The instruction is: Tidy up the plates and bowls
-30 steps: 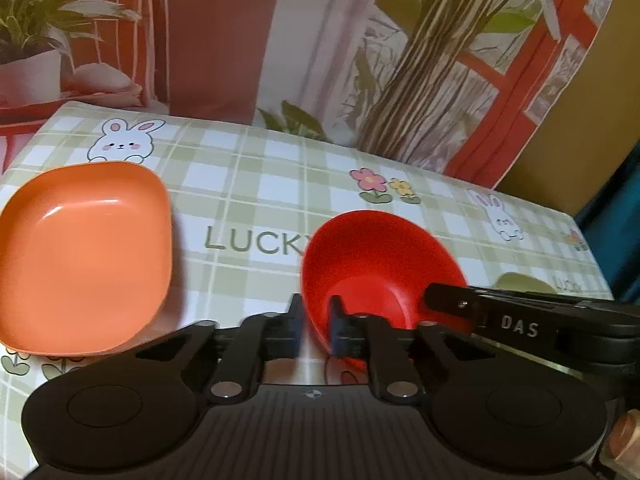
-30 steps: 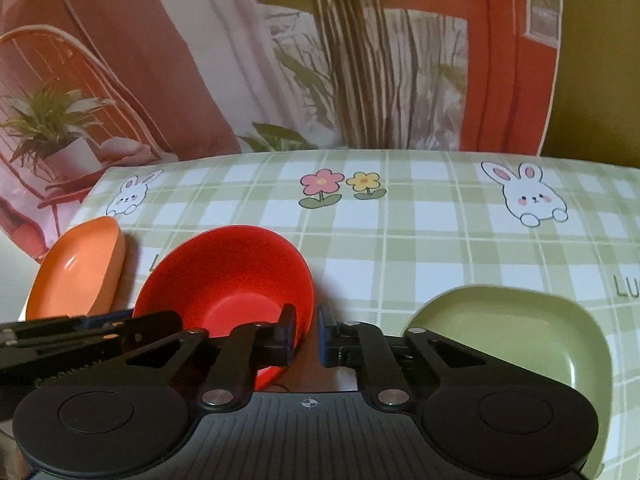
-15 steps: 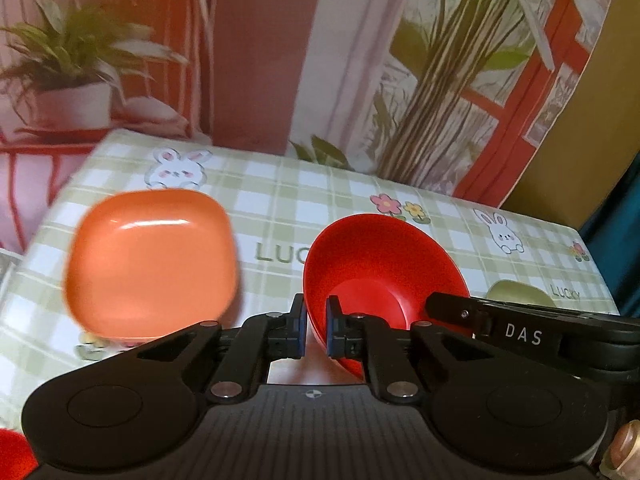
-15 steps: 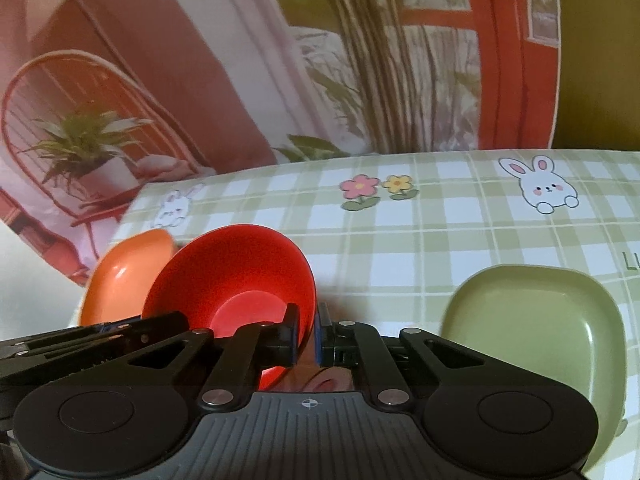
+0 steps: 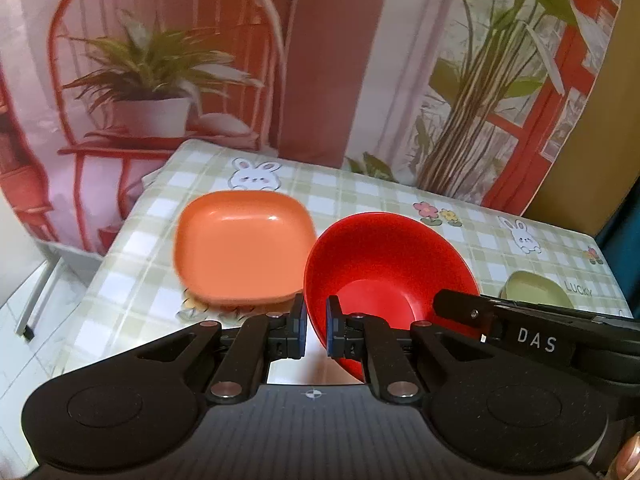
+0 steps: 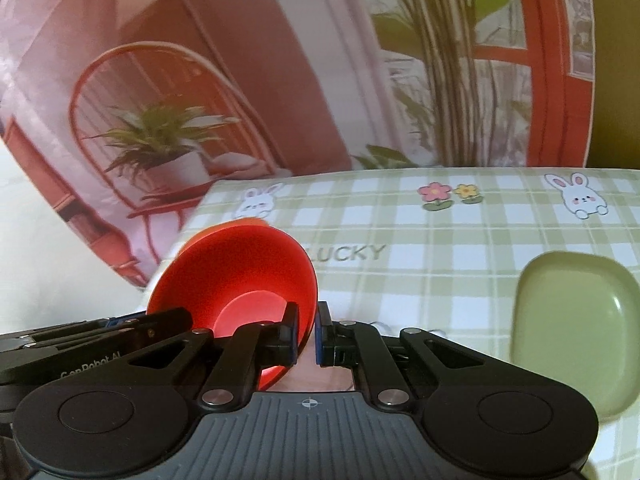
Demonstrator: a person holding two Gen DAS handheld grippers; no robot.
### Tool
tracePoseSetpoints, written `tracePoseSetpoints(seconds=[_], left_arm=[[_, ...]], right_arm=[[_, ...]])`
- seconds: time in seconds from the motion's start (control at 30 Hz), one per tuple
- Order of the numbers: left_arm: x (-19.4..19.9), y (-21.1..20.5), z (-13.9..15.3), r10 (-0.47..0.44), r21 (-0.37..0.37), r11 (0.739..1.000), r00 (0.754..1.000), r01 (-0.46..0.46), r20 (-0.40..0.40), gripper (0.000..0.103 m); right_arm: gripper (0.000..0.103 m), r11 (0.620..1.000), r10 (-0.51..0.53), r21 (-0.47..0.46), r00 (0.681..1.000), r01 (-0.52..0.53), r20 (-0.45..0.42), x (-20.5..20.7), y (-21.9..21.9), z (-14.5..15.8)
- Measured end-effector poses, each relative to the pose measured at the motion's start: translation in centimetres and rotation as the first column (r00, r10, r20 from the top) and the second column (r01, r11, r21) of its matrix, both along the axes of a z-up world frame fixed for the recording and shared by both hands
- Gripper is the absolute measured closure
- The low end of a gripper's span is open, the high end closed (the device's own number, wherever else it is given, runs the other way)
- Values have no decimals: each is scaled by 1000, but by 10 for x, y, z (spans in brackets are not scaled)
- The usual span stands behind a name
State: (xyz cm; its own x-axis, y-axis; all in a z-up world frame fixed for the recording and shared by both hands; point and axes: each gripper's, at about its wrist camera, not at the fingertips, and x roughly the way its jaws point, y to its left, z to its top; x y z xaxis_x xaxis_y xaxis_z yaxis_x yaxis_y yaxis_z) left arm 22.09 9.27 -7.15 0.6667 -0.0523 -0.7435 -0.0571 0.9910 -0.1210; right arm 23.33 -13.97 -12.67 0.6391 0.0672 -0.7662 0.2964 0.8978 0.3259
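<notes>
Two grippers on one red bowl (image 5: 384, 272), each clenched on its rim from opposite sides.

Left wrist view: left gripper (image 5: 316, 330) pinching the near-left rim, bowl tilted and lifted off the checked tablecloth (image 5: 360, 196). Just ahead and left of the fingers, orange plate (image 5: 242, 248) seen whole; right gripper's arm crossing in front on the right, half hiding the green plate (image 5: 536, 290).

Right wrist view: right gripper (image 6: 307, 330) clamped on the bowl's right rim. Orange plate reduced to a sliver behind the bowl; green plate (image 6: 576, 320) in full at right, flat on the cloth, well apart from the fingers. Left gripper's arm low at left.
</notes>
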Motion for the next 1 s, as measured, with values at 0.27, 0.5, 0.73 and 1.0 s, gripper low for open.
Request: tracePoseSetpoints(seconds=[0.27, 0.5, 0.73, 1.0], left_arm=[[-36, 14, 13, 26, 51, 998, 999, -28, 45, 92], [-66, 30, 21, 53, 64, 996, 995, -58, 81, 92], [-96, 42, 23, 109, 94, 989, 990, -117, 94, 92], [-111, 60, 18, 151, 67, 985, 985, -156, 83, 92]], right_arm=[[96, 999, 32, 1, 999, -32, 27, -14, 33, 13], [95, 998, 53, 20, 998, -54, 32, -20, 61, 15], [95, 994, 109, 4, 994, -109, 24, -22, 94, 16], [95, 988, 157, -5, 988, -157, 9, -19, 120, 13]])
